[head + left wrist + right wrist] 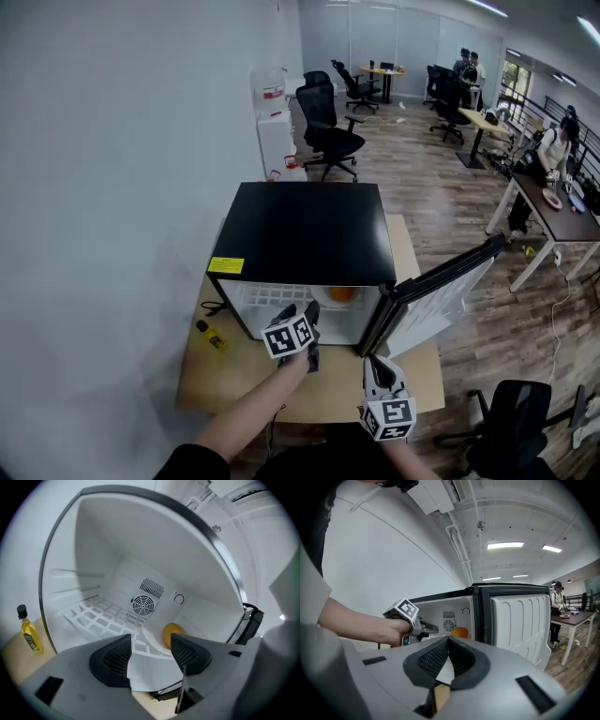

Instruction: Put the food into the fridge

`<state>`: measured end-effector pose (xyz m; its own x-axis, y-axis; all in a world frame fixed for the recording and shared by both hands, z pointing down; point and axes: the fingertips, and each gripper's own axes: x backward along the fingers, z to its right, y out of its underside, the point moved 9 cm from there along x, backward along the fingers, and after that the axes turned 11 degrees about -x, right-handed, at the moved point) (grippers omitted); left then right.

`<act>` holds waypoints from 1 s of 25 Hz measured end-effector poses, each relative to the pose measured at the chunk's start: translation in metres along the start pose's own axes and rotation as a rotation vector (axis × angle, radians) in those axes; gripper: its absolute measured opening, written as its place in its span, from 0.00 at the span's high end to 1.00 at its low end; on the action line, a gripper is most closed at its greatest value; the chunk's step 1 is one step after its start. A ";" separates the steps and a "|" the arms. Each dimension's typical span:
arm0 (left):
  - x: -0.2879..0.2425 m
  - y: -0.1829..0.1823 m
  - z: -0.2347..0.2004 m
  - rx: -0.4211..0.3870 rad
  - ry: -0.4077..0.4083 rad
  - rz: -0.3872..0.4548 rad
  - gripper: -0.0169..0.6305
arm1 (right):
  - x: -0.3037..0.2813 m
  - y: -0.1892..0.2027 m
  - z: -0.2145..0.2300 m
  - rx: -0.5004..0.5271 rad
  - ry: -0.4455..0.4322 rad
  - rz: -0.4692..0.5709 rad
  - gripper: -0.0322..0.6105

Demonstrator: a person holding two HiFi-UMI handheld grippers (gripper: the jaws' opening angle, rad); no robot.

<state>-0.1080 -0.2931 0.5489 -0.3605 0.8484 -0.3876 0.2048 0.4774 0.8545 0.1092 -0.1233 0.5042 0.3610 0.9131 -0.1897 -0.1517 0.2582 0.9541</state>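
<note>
My left gripper (151,645) was at the mouth of the open fridge (309,230), its jaws spread wide with nothing between them. Beyond its right jaw the orange food (172,632) sat on a white plate (151,638) inside the fridge, on the right side, near the back-wall fan and beside the white wire shelf (98,618). My right gripper (448,641) hung lower, over the desk (234,375) in front of the fridge, its pads closed together at the tips and holding nothing. The fridge door (441,291) stood swung out to the right. A small yellow bottle (29,632) stood on the desk left of the fridge.
</note>
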 end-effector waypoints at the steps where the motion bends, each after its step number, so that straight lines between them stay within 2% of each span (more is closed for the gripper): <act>1: 0.008 0.000 0.002 -0.018 0.007 0.013 0.60 | 0.004 0.000 -0.002 0.001 0.002 0.002 0.86; 5: 0.048 -0.002 0.010 -0.118 0.029 0.093 0.60 | 0.021 0.003 -0.010 0.003 0.010 0.005 0.86; 9: 0.092 0.004 0.028 -0.289 0.067 0.169 0.60 | 0.041 0.007 -0.020 0.003 0.020 0.005 0.86; 11: 0.112 0.014 0.041 -0.341 0.103 0.187 0.60 | 0.050 0.008 -0.023 0.000 0.027 0.004 0.86; 19: 0.177 0.063 0.068 -0.361 0.183 0.230 0.61 | 0.088 0.006 -0.033 0.001 0.073 -0.005 0.86; 22: 0.197 0.071 0.074 -0.331 0.203 0.240 0.61 | 0.096 -0.002 -0.039 0.004 0.053 0.002 0.86; 25: 0.218 0.072 0.078 -0.298 0.219 0.255 0.66 | 0.102 -0.010 -0.047 0.002 0.002 0.013 0.86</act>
<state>-0.1005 -0.0554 0.4988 -0.5234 0.8467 -0.0962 0.0527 0.1448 0.9881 0.1043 -0.0175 0.4648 0.3567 0.9172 -0.1774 -0.1551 0.2454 0.9569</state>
